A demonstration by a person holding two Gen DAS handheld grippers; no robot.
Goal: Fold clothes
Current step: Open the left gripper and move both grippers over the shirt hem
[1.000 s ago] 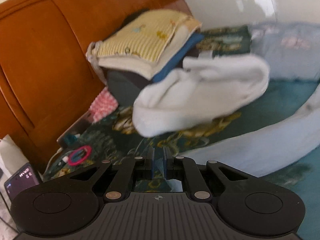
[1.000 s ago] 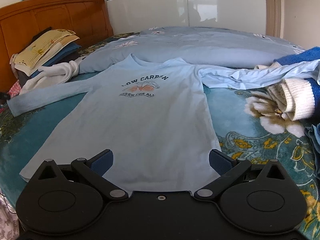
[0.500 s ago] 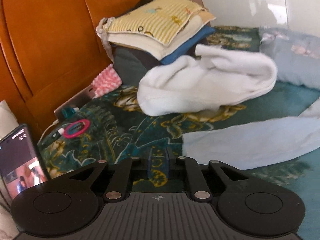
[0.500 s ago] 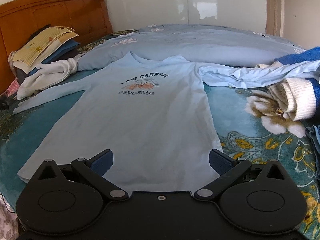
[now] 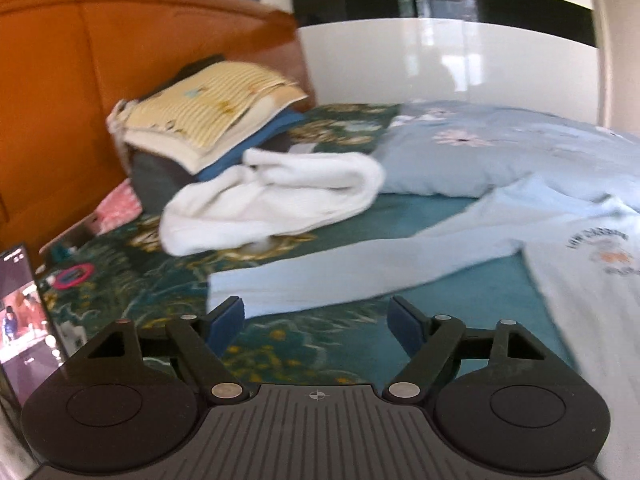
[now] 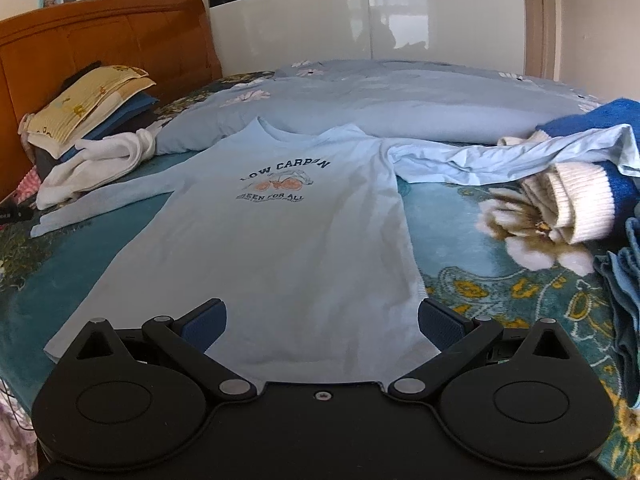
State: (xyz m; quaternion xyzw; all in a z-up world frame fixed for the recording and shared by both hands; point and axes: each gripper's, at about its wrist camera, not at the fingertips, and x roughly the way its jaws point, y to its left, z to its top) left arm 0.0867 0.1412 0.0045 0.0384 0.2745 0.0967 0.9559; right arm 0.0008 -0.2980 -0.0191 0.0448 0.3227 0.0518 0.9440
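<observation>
A light blue long-sleeved shirt (image 6: 280, 236) with a "LOW CARBON" print lies face up and flat on the teal floral bedspread (image 6: 480, 280). Its left sleeve (image 5: 340, 272) stretches out toward the headboard; its right sleeve (image 6: 500, 156) runs crumpled up over a heap of clothes. My left gripper (image 5: 318, 320) is open just short of the left sleeve's cuff, holding nothing. My right gripper (image 6: 320, 326) is open over the shirt's bottom hem, with nothing between its fingers.
A stack of folded clothes (image 5: 200, 120) leans on the orange wooden headboard (image 5: 60, 100), with a white towel (image 5: 272, 196) beside it. A phone (image 5: 24, 312) and a pink ring (image 5: 74, 276) lie at the left. Blue pillows (image 6: 380, 100) lie behind; a blue-and-cream sweater (image 6: 580, 200) sits on the right.
My left gripper has opened from shut and swung right and back, bringing the sleeve cuff and shirt print into its view. The left sleeve lies straighter. My right gripper has barely moved.
</observation>
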